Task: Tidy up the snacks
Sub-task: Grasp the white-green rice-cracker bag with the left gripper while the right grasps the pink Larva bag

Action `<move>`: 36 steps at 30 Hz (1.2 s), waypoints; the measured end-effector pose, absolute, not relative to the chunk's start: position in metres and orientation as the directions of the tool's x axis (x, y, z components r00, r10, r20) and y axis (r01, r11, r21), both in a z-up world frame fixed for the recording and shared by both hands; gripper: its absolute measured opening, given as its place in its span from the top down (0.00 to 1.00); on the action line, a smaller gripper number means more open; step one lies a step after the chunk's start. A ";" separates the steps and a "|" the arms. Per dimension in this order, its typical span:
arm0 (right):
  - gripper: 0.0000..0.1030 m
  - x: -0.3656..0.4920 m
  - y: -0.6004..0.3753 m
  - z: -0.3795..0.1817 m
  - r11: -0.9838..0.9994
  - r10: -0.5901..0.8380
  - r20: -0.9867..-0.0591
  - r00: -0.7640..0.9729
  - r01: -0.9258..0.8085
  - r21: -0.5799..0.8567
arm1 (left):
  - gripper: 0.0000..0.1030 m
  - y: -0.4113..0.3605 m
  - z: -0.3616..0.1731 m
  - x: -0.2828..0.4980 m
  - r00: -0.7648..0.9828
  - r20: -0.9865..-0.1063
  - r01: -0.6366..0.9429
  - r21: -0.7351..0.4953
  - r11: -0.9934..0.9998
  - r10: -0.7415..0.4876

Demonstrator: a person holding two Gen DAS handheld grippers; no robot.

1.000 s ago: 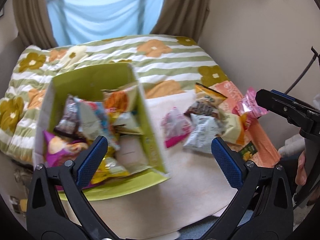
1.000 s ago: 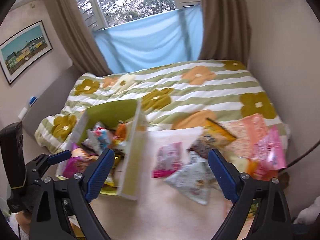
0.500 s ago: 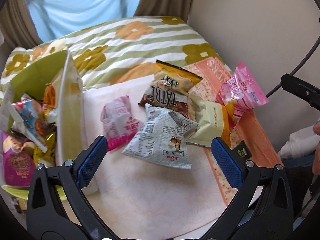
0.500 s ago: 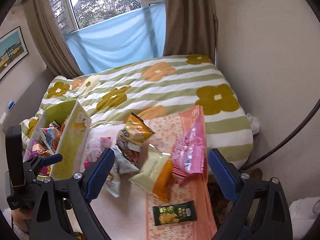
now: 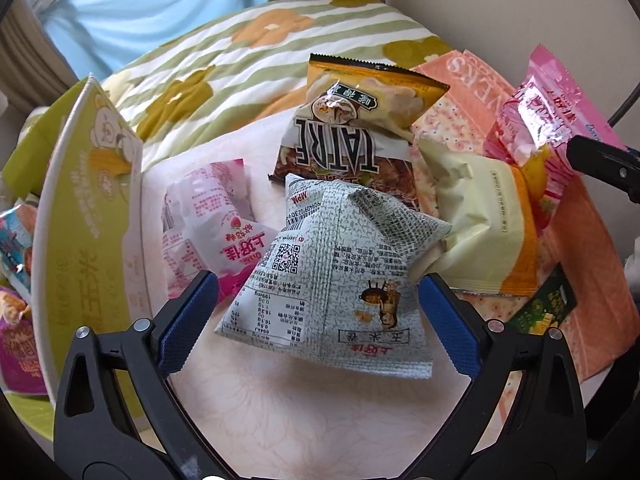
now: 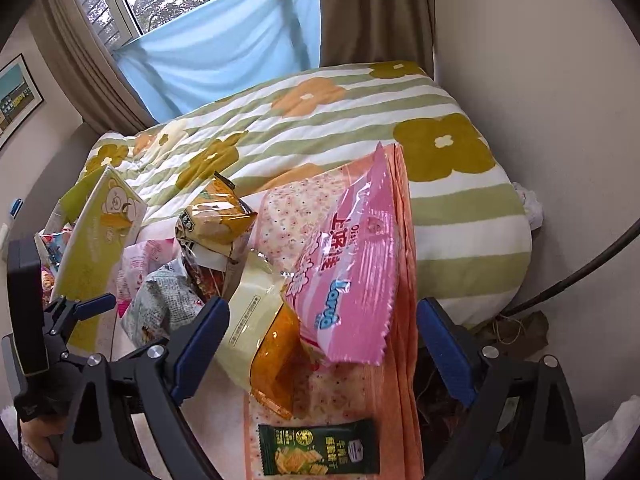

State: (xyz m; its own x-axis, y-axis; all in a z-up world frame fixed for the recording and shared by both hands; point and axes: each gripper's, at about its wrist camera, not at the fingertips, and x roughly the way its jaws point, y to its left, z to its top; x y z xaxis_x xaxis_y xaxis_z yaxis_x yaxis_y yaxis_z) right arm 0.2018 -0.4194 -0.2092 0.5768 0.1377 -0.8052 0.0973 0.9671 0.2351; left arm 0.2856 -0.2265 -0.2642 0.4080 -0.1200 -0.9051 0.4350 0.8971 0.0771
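A grey-green snack bag (image 5: 328,280) lies on the pale mat between the blue pads of my left gripper (image 5: 320,284). The jaws are closing and the pads do not press on it. My right gripper (image 6: 320,340) is open and hovers over a big pink bag (image 6: 348,264) and a cream-and-orange bag (image 6: 260,320). Behind the pile lie a yellow-brown bag (image 5: 352,128) and a small pink-white bag (image 5: 208,232). The green box (image 5: 80,220) with several snacks in it stands at the left. A dark green cracker packet (image 6: 316,452) lies close to me.
The snacks rest on a pale mat (image 5: 300,420) and an orange floral cloth (image 6: 400,380) laid on a bed with a striped flower quilt (image 6: 340,128). A wall (image 6: 540,80) runs along the right, with a dark cable (image 6: 580,280) beside the bed.
Both grippers came down and swung right, from over the green box to close above the snack pile. The box slid to the left edge of both views. The left jaws narrowed slightly.
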 end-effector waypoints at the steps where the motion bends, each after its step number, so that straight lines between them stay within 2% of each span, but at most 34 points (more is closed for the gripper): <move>1: 0.09 0.204 -0.418 -0.211 0.969 0.133 -0.805 0.578 0.095 0.228 | 0.07 -0.227 -0.266 0.287 0.404 -0.906 0.441 0.070 0.895 -0.128; 9: 0.10 0.214 -0.412 -0.223 0.975 0.118 -0.821 0.558 0.092 0.203 | 0.21 -0.233 -0.277 0.291 0.378 -0.916 0.504 0.079 0.860 -0.138; 11: 0.10 0.215 -0.410 -0.223 0.978 0.104 -0.826 0.553 0.094 0.186 | 0.29 -0.234 -0.277 0.290 0.380 -0.916 0.514 0.092 0.853 -0.130; 14: 0.10 0.217 -0.408 -0.225 0.980 0.088 -0.831 0.549 0.100 0.170 | 0.35 -0.233 -0.276 0.288 0.382 -0.915 0.529 0.100 0.843 -0.131; 17: 0.10 0.218 -0.408 -0.225 0.983 0.069 -0.833 0.549 0.108 0.152 | 0.39 -0.233 -0.275 0.288 0.380 -0.916 0.531 0.100 0.841 -0.131; 22: 0.11 0.222 -0.410 -0.228 0.983 0.048 -0.833 0.551 0.121 0.137 | 0.39 -0.230 -0.268 0.285 0.377 -0.914 0.518 0.075 0.852 -0.149; 27: 0.30 0.222 -0.411 -0.230 0.985 0.043 -0.836 0.547 0.119 0.128 | 0.40 -0.229 -0.264 0.281 0.370 -0.916 0.510 0.064 0.858 -0.152; 36: 0.47 0.216 -0.404 -0.224 0.992 0.032 -0.836 0.548 0.082 0.092 | 0.40 -0.225 -0.249 0.275 0.377 -0.912 0.484 0.043 0.874 -0.163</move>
State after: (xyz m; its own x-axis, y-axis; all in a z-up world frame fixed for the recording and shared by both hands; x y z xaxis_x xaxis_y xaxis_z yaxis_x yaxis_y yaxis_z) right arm 0.2159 -0.4042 -0.2242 0.5480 0.0319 -0.8359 0.0819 0.9924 0.0915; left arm 0.2746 -0.2251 -0.2488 0.3768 -0.1631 -0.9118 0.4835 0.8743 0.0434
